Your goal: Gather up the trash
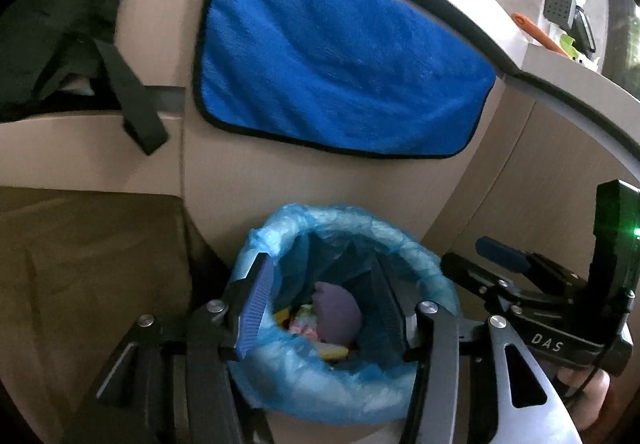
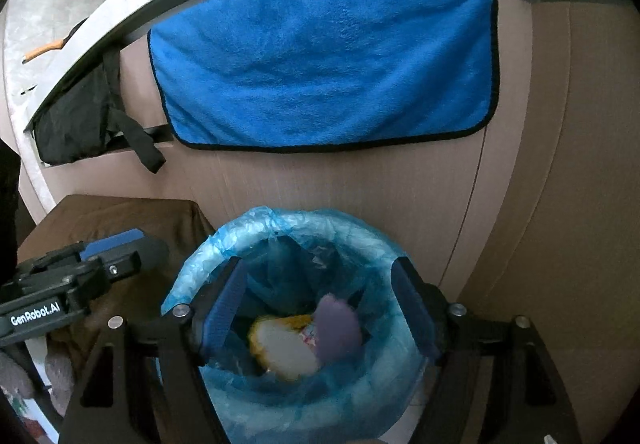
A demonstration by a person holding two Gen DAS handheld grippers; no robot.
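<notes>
Left wrist view first: the left gripper (image 1: 320,308) is hanging right over a small trash bin (image 1: 424,264) lined with a light blue plastic bag (image 1: 280,372) — its fingers are sitting spread apart with nothing pinched between them. Down inside the bin, a purple crumpled piece (image 1: 338,314) is lying on top of some yellow and colourful wrappers (image 1: 308,324). The bin is standing against a beige cabinet front (image 1: 360,184), and a blue towel with black edging (image 1: 340,60) is hanging on that front above it. A black cloth with a strap (image 1: 132,100) is dangling further left. The right gripper (image 1: 504,256) is showing at the right edge, just beside the bin, and part of a hand (image 1: 588,396) is peeking out under it. Up on the bench (image 1: 508,32) some kitchen bits are sitting, too small to tell apart.

Right wrist view: the right gripper (image 2: 324,308) is also hovering over the same trash bin (image 2: 256,228), fingers standing wide and gripping nothing. In the bag, the purple piece (image 2: 338,328) is lying beside a white-and-yellow piece of trash (image 2: 284,348). The left gripper (image 2: 120,244) is poking in from the left — next to the bin, in front of something draped in brown cloth (image 2: 132,212). The blue towel (image 2: 324,60) is filling the upper middle.
</notes>
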